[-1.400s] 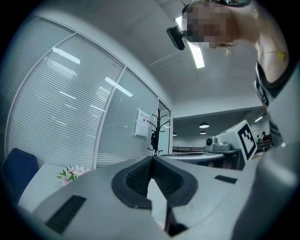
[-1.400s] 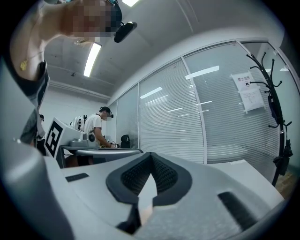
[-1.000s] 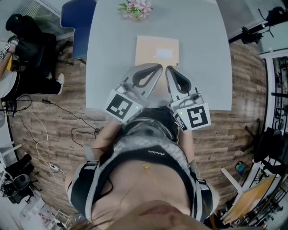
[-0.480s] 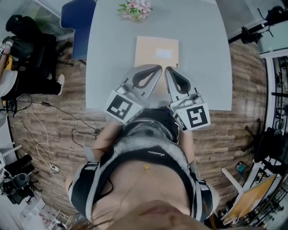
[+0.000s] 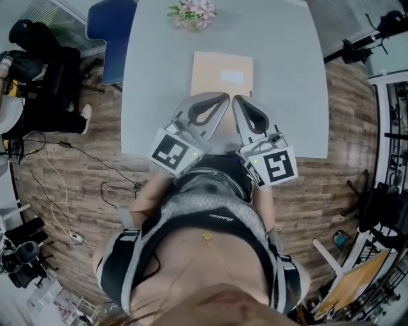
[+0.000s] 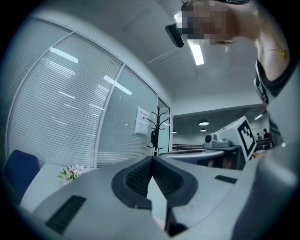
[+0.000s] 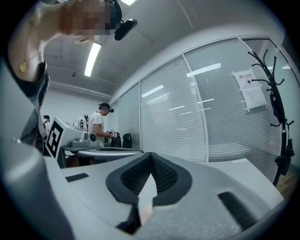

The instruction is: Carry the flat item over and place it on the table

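The left tongs [image 5: 223, 97] and the right tongs [image 5: 237, 100] are each pressed fully together with nothing pinched. They sit side by side and level. The flat beige rectangular card packet [image 5: 222, 71] lies on the pale grey worktop [image 5: 290, 76], running from under their tips to just ahead. A forward nudge could likely shove it towards the pink flower bunch [image 5: 193, 13] farther ahead (a judgement only). The tongs cover the packet's near edge, so contact cannot be told, and neither gripper view shows it clearly.

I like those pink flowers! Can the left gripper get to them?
Probably yes, with a stretch. The flowers sit at the far edge of the table; between them and the left gripper, jaws shut, lies only the flat item and bare tabletop.
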Motion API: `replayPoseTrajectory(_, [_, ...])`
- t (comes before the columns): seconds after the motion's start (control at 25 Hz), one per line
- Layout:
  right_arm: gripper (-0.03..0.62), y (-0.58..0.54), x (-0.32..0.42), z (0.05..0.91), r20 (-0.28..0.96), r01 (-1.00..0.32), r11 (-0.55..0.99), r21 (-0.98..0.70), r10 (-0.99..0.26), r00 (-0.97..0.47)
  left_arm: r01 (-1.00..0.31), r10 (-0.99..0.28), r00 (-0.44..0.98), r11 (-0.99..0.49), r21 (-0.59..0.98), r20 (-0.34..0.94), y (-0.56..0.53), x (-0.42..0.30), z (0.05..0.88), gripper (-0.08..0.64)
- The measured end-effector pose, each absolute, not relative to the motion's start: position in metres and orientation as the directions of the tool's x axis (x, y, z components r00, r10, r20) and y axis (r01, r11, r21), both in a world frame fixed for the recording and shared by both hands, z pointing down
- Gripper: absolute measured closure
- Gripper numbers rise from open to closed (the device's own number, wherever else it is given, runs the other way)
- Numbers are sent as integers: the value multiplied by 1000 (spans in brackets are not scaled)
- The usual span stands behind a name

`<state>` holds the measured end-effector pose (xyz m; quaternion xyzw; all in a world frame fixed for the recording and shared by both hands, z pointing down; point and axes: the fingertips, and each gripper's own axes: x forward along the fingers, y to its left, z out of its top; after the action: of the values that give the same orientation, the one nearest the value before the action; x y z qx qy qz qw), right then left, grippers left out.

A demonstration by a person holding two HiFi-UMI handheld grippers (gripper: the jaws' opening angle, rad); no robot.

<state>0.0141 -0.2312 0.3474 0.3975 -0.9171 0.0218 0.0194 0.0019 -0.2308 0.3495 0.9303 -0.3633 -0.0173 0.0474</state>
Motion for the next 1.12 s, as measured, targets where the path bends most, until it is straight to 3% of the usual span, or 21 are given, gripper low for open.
replayPoseTrajectory(1.12, [590,-233,19,346,73,-730,683,-10,-728,-682,-671,-674,739,-734,105,7,-232,8,346,552])
